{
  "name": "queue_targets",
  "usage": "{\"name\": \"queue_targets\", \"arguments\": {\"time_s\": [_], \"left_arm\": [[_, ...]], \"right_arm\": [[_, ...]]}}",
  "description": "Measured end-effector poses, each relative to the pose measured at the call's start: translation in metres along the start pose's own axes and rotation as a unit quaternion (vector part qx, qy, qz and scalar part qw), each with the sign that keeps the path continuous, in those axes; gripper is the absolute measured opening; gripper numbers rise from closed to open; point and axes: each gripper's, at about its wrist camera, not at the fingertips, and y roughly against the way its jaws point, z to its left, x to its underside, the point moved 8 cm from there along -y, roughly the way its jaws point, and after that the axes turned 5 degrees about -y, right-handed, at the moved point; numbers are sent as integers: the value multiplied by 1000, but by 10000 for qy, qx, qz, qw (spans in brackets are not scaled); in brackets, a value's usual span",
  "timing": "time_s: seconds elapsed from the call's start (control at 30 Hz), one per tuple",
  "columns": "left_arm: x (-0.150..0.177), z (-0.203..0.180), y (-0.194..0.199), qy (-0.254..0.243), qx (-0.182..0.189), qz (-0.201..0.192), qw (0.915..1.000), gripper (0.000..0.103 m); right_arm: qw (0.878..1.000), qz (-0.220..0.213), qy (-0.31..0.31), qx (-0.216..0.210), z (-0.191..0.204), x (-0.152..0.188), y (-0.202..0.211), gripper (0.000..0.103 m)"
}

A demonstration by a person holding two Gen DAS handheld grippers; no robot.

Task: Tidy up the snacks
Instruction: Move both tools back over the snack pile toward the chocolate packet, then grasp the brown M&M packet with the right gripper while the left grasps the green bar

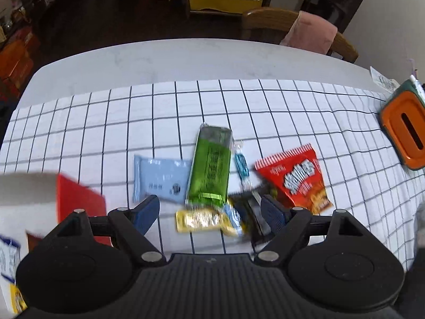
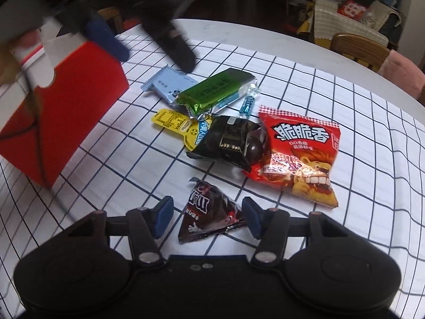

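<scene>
A white cloth [image 2: 345, 85] crossed by a dark grid is seen spread over a plain white table [image 1: 159, 58]. A red box [image 2: 79, 85] with white inner flaps is shown beside a pale blue packet [image 2: 170, 85], a metallic green bar [image 2: 215, 90], a yellow sachet [image 2: 170, 119], a black wrapper [image 2: 228, 141] and a small teal candy [image 2: 245, 105]. A red bag [image 2: 297, 154] is printed with white lettering and an orange lion. A dark brown triangular packet [image 2: 207, 212] is marked in white and red. Blue pads [image 2: 163, 216] are carried on black grippers. An orange-topped container [image 1: 403, 130] is rimmed in green.

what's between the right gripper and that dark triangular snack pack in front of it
Nothing visible. The dark triangular pack lies flat on the checked cloth directly between the open fingers of the right gripper, apart from the other snacks.
</scene>
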Motion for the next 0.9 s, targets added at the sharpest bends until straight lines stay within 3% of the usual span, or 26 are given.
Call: {"name": "queue_targets", "arguments": {"time_s": [0.5, 0.7, 0.8, 0.9], "left_arm": [[-34, 1, -79, -313, -322, 415, 9981, 82], [-37, -3, -92, -448, -337, 540, 9970, 62], [-35, -5, -101, -458, -302, 609, 9966, 45], [-32, -8, -104, -570, -401, 524, 9962, 43]], "right_arm": [[9999, -49, -72, -72, 0, -1, -6, 45], [9998, -43, -172, -134, 1, -1, -7, 41], [9996, -58, -209, -180, 2, -1, -7, 38], [9995, -75, -253, -172, 2, 0, -5, 34]]}}
